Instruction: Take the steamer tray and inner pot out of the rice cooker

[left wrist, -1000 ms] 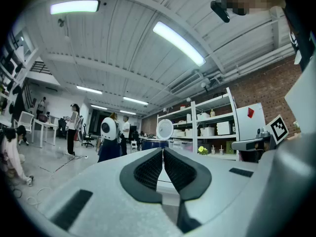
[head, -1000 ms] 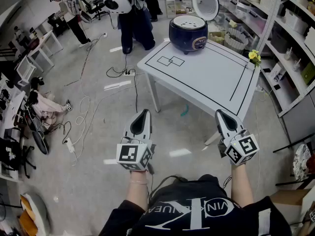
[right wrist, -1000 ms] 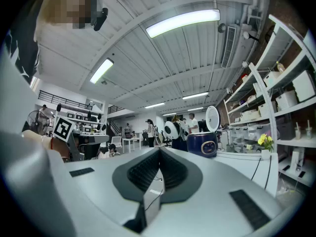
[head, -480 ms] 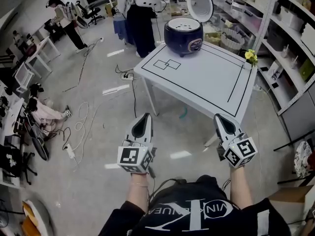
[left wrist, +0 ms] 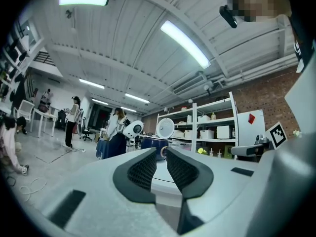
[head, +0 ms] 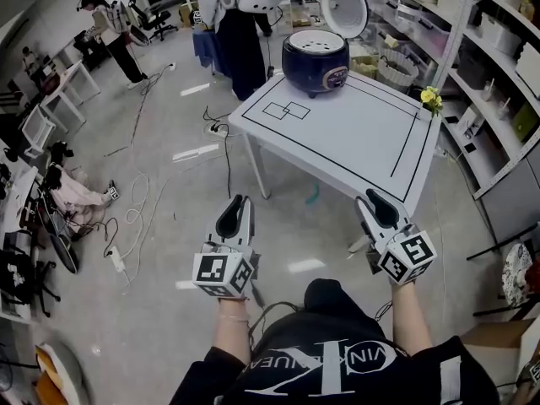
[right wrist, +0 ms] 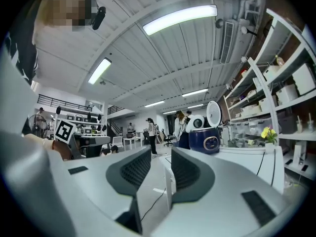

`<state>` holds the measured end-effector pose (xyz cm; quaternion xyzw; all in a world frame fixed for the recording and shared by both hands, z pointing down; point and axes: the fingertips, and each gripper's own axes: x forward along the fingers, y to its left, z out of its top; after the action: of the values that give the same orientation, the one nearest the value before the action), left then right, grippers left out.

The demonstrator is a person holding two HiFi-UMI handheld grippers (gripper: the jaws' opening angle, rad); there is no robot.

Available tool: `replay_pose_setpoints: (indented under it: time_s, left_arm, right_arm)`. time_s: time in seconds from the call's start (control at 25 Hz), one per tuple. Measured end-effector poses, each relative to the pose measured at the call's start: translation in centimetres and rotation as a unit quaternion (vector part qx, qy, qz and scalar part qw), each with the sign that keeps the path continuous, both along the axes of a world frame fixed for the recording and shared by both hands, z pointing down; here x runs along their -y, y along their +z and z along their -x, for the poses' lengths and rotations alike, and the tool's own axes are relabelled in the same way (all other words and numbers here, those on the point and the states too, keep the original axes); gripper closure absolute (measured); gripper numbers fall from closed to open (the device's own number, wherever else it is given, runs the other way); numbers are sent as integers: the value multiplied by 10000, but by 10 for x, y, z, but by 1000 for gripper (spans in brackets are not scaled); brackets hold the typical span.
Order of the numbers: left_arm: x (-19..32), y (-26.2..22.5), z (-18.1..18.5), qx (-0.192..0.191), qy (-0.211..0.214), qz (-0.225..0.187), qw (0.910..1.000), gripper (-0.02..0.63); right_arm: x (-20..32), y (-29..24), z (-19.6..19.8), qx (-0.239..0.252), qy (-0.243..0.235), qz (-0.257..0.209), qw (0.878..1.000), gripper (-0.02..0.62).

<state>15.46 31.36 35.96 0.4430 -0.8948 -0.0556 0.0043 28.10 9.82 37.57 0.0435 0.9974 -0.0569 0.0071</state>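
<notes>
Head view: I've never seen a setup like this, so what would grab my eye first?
The dark blue rice cooker stands at the far end of the white table, its round lid flipped up. Nearest you, the person holds out the left claw and right claw short of the table, both with jaws opening and nothing between them. Small yellow flowers sit at the table's right edge.

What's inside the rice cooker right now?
Lid is up. A pale perforated steamer tray fills the mouth of the rice cooker. Whatever lies under it, inner pot included, is covered.
</notes>
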Motion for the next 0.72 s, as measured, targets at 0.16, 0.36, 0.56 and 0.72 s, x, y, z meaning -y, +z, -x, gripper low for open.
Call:
replay_pose_setpoints:
  time_s: [0.16, 0.36, 0.56, 0.72]
  left_arm:
    - [-1, 6, 8, -138, -34, 18, 9999, 492]
    - [-1, 16, 37, -226, -124, 118, 9996, 491]
    - [17, 21, 86, -268, -91, 106, 9995, 491]
    - [50, 15, 130, -173, 113, 169, 9996, 491]
  right_arm:
    - [7, 1, 7, 14, 1, 212, 9998, 433]
    - [17, 3, 35, 8, 16, 315, 9995, 431]
    - [32, 10, 83, -6, 12, 372, 9993, 431]
    - [56, 12, 123, -31, 116, 426, 9990, 431]
